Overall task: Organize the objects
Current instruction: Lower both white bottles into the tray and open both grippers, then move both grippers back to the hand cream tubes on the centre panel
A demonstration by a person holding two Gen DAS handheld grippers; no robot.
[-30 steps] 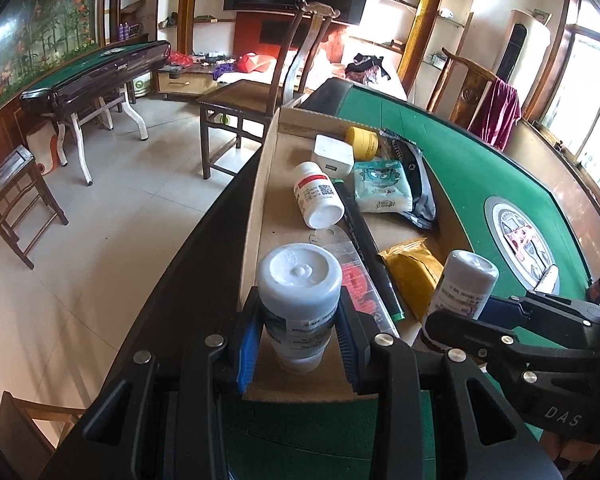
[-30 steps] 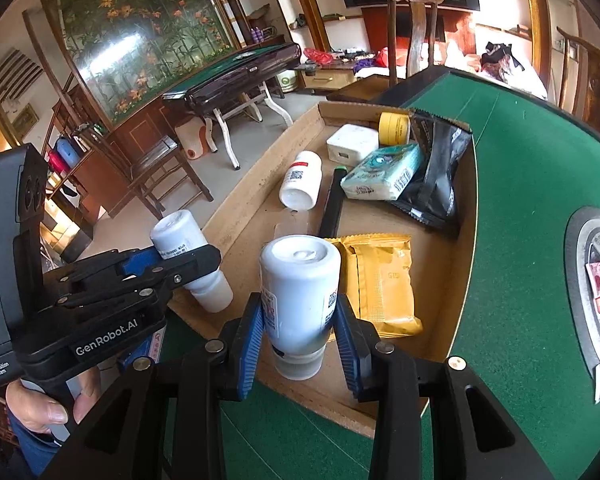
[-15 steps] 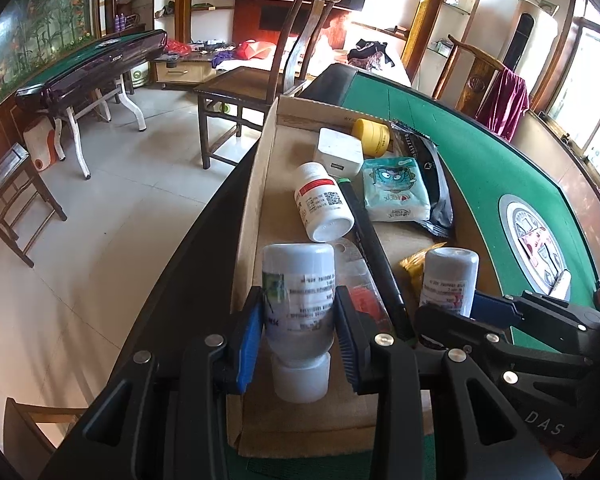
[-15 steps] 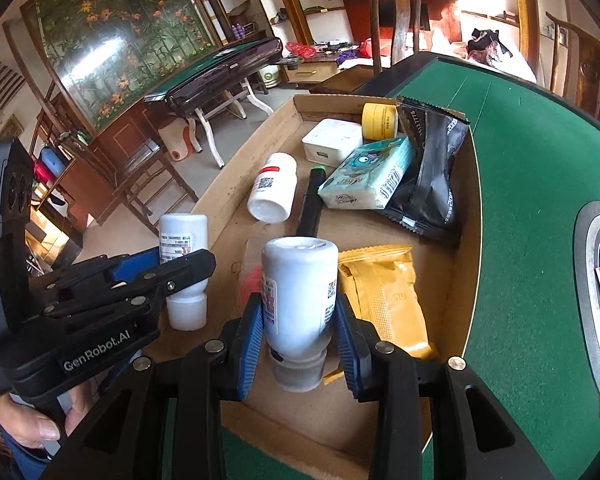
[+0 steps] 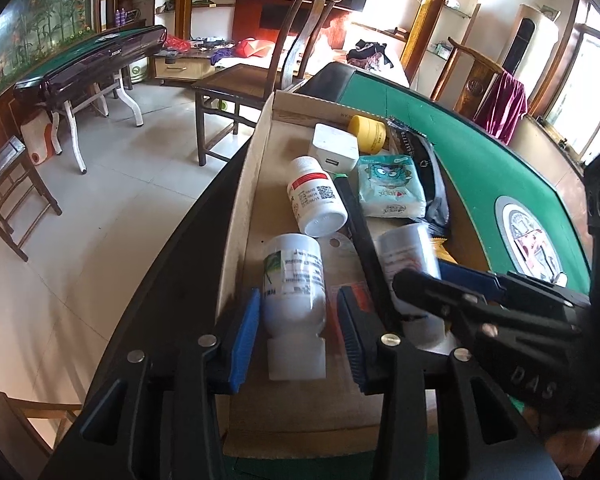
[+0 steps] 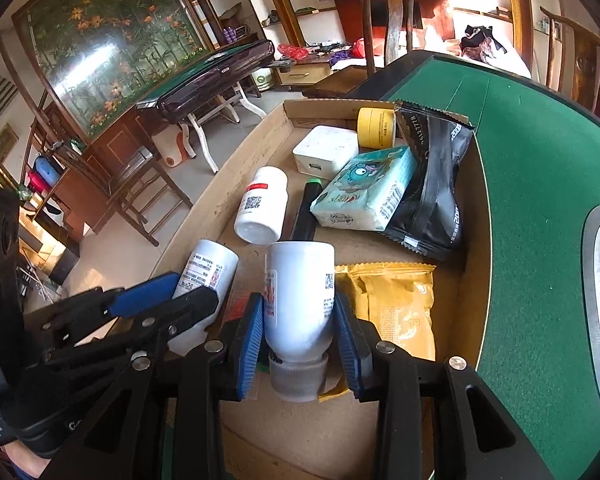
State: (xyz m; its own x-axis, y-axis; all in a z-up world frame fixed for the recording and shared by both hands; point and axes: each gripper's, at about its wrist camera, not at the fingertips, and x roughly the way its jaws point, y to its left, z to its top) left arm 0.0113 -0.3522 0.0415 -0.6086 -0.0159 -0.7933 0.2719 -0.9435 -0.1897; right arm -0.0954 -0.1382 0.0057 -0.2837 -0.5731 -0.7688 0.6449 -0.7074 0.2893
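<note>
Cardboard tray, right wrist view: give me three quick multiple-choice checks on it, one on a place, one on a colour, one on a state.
1. The white charger sits:
A. at the near end
B. at the far end of the cardboard tray, beside the yellow jar
C. outside the tray

2. The flat snack pack at the near end is:
A. red
B. blue
C. yellow

3. The red-banded bottle is:
A. lying on its side
B. standing upright
C. standing on its cap

Answers:
1 B, it rests next to the jar by the end wall.
2 C, its wrapper is yellow.
3 A, its side rests on the tray floor.
</note>
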